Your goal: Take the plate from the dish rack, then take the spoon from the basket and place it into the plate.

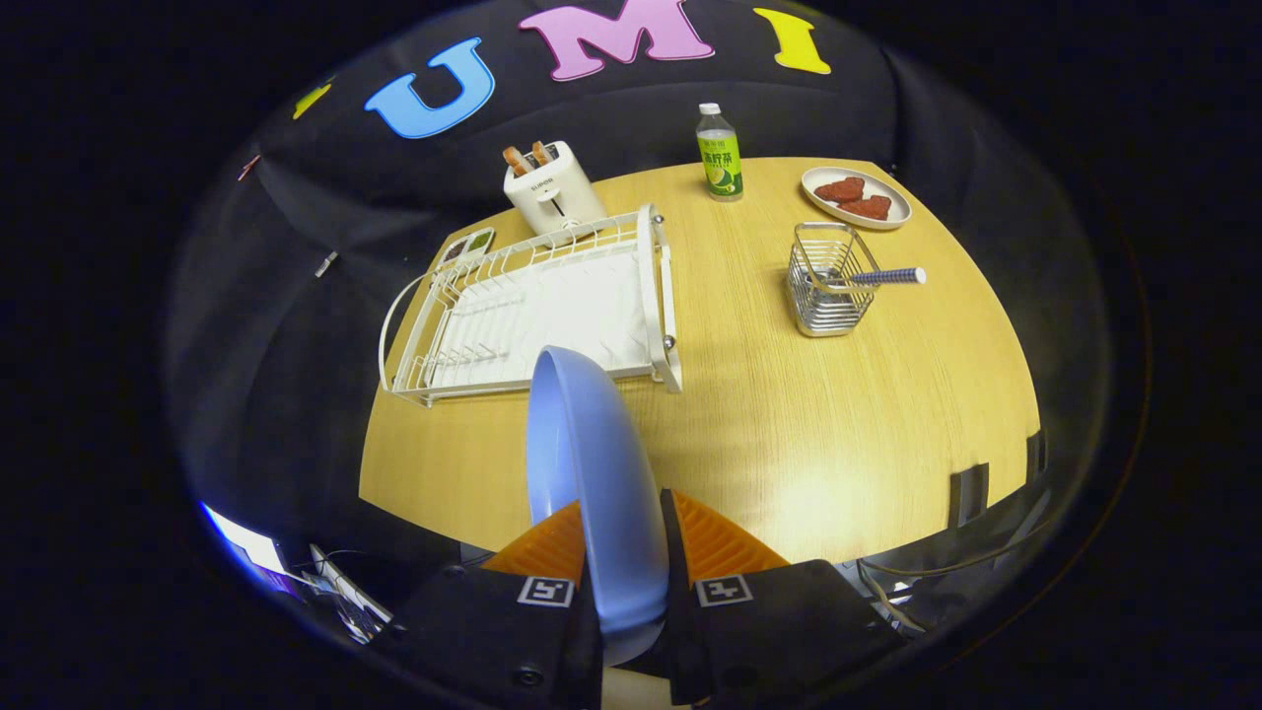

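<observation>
The wooden table [789, 434] has a white dish rack [537, 306] on it. A white toaster [552, 189] stands behind the rack. A green bottle [720, 156], a plate of food [856, 197] and a wire basket [828, 281] stand there too.

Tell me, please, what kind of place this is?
Probably a mock kitchen set up in a recording booth: a wooden table carries a dish rack, a toaster and a wire basket with a spoon. The gripper holds a plate on edge.
</observation>
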The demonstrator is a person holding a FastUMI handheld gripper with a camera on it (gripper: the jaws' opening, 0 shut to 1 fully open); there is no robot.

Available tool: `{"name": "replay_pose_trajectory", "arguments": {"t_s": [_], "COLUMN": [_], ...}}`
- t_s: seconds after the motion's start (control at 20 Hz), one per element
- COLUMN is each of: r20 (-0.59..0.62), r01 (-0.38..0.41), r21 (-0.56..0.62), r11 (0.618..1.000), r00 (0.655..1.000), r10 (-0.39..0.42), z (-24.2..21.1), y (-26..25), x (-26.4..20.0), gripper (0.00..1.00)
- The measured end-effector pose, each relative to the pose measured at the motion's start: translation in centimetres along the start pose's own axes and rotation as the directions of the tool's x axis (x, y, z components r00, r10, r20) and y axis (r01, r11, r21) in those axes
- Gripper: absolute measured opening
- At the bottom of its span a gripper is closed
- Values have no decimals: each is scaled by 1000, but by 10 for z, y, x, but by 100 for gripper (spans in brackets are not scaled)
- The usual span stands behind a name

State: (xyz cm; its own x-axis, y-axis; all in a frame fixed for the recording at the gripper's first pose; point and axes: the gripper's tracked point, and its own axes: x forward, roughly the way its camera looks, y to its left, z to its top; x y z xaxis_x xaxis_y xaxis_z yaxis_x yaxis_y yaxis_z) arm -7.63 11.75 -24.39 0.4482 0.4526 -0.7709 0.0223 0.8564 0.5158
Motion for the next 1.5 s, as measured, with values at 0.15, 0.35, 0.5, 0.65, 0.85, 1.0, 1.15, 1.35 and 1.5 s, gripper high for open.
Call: {"name": "replay_pose_trajectory", "arguments": {"t_s": [0.15, 0.35, 0.5, 0.65, 0.85, 1.0, 1.15, 1.35, 1.5], "r20": [-40, -99, -123, -112, -105, -98, -85, -69, -26], "r01": [4, 12, 43, 32, 67, 115, 118, 113, 84], "r21": [21, 93, 114, 162, 163, 158, 170, 172, 153], "r11": [1000, 996, 992, 986, 984, 981, 978, 979, 985], "r00": [999, 995, 992, 994, 993, 990, 991, 992, 996], "r10": [-3, -2, -29, -13, -50, -101, -105, -103, -80], "z": [-17, -36, -45, -42, -37, -33, -31, -27, -15], "y": [-9, -17, -31, -35, -50, -64, -71, -77, -75], "x": [16, 35, 50, 60, 63, 65, 63, 59, 49], "gripper": [30, 30, 30, 31, 33, 44, 52, 83, 98]}}
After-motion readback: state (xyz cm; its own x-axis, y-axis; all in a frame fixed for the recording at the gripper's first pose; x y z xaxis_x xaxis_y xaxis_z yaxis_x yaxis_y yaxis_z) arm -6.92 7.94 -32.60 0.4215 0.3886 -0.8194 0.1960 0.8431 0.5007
